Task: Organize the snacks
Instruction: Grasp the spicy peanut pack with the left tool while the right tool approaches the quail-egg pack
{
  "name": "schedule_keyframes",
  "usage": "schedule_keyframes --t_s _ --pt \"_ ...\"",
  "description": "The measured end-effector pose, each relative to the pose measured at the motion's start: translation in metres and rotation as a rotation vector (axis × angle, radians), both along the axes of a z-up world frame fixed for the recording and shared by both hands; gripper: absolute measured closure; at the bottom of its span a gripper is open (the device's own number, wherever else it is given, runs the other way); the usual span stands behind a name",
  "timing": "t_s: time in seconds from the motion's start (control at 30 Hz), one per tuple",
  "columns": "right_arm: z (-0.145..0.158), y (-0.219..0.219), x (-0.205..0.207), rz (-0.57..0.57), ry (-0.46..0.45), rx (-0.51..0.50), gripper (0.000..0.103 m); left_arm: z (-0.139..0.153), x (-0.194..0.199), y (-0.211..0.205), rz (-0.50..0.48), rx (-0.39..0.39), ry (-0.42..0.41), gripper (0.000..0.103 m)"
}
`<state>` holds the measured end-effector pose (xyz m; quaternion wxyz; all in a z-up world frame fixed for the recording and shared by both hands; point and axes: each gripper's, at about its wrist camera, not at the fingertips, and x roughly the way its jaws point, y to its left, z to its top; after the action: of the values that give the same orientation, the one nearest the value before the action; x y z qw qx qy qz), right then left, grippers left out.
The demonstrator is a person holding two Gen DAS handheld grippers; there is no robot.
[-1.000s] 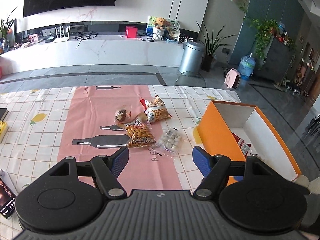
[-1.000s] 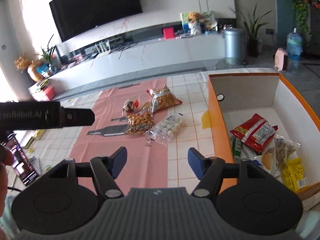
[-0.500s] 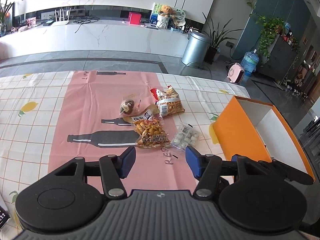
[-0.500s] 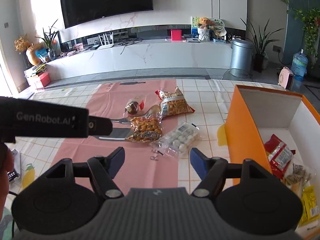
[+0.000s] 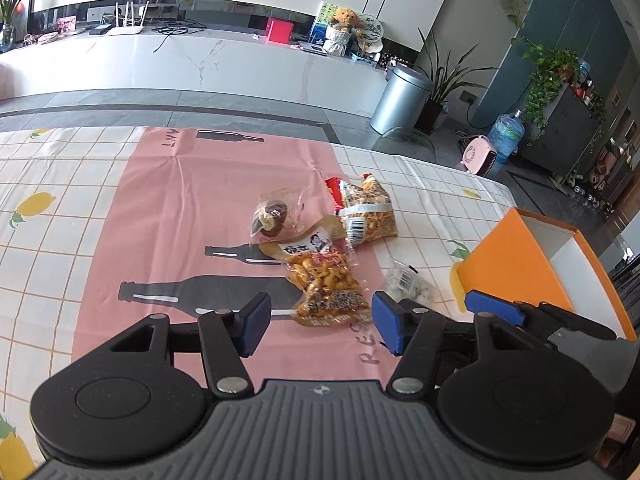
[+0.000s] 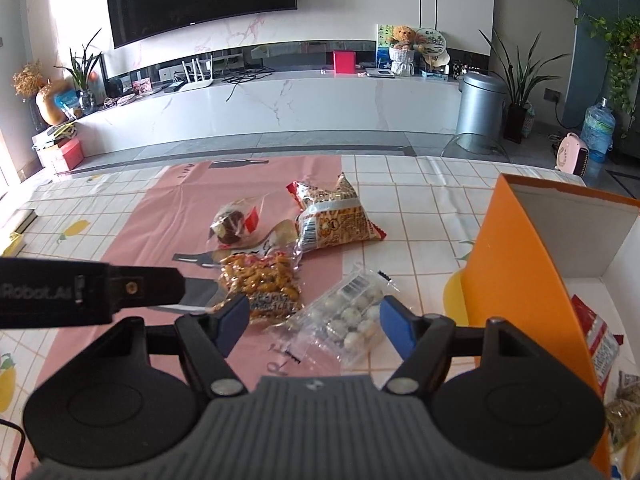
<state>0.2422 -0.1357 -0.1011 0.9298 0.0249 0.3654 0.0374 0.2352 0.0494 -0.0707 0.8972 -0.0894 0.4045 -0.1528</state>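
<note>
Both grippers closed in on the snack pile

We brought the left gripper (image 5: 318, 318) down near the orange peanut bag (image 5: 326, 290), and swung the right gripper (image 6: 314, 320) off the orange box (image 6: 520, 264) and over the clear pack of white balls (image 6: 352, 314), jaws wide.

Pink cloth (image 5: 180, 216) on the table has "ANT" printed at its far edge, about 11 o'clock from the snack pile, and "RE" partly showing near the left hand-held gripper (image 5: 316, 320). In the right wrist view, the left hand-held gripper's black body reads "Robot.AI" (image 6: 36, 292), cut off at 9 o'clock. Snack pack print and barcodes are too small to read.
</note>
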Motion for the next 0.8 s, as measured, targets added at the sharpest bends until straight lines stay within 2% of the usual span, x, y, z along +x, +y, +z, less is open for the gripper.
schedule_keyframes --t_s 0.23,0.4,0.5,0.63,0.8 --pt "-0.021 -0.004 0.026 -0.011 0.004 0.012 0.033 -0.021 0.018 -0.002 0.000 0.012 0.038 0.035" --pt "-0.036 -0.008 0.037 -0.054 0.029 -0.007 0.033 -0.035 0.032 -0.002 0.029 -0.055 0.079 0.030" --pt "-0.044 -0.016 0.041 -0.086 0.062 0.011 0.033 -0.044 0.038 -0.007 0.036 -0.053 0.081 0.030" --pt "-0.050 -0.026 0.043 -0.115 0.078 0.035 0.026 -0.051 0.039 -0.013 0.039 -0.034 0.058 0.030" --pt "-0.057 -0.036 0.044 -0.145 0.096 0.092 0.023 -0.060 0.042 -0.013 0.047 -0.048 0.063 0.030"
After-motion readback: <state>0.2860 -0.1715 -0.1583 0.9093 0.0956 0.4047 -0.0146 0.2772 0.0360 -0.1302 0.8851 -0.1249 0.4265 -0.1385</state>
